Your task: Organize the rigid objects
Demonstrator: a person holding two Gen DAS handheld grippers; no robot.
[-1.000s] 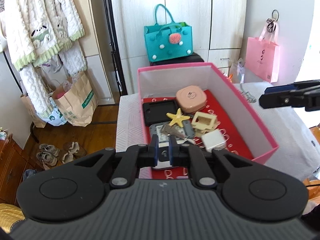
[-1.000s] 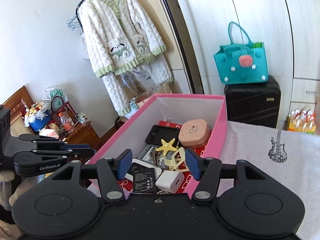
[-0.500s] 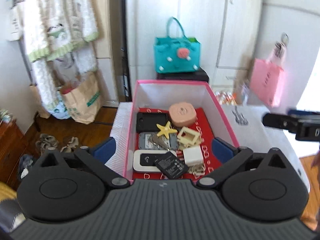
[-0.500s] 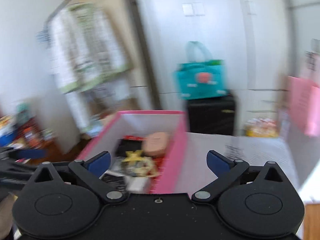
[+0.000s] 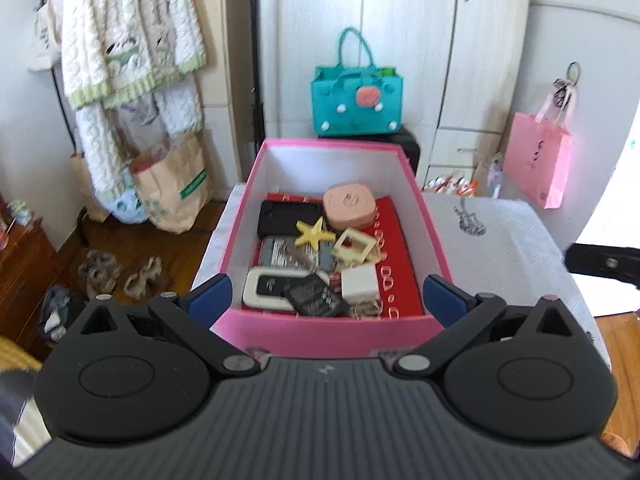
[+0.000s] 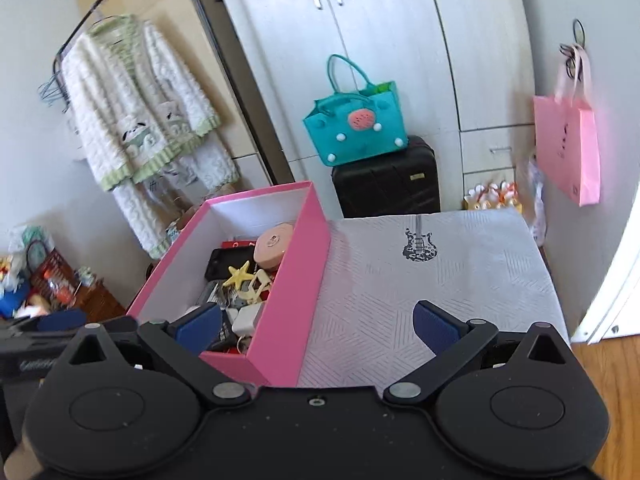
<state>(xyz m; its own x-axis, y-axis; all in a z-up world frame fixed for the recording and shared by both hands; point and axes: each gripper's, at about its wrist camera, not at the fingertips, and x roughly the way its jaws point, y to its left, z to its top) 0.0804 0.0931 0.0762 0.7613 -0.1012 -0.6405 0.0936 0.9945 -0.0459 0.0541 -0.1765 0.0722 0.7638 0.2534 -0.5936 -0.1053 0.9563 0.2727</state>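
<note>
Both grippers I hold spread wide and empty: left gripper [image 5: 326,296] before the pink box [image 5: 332,336], right gripper [image 6: 316,326] over its near corner. I see the box, packed with small rigid items, on a white patterned tablecloth [image 6: 460,280]. Behind: white wardrobe [image 6: 380,40], teal bag [image 6: 356,128] on a black suitcase [image 6: 388,180].

left gripper [image 5: 324,300] jaws wide apart, right gripper [image 6: 316,324] likewise

My right tongs [image 6: 316,322] gape empty, the open pink cardboard box [image 6: 286,320] of trinkets just ahead-left.
</note>
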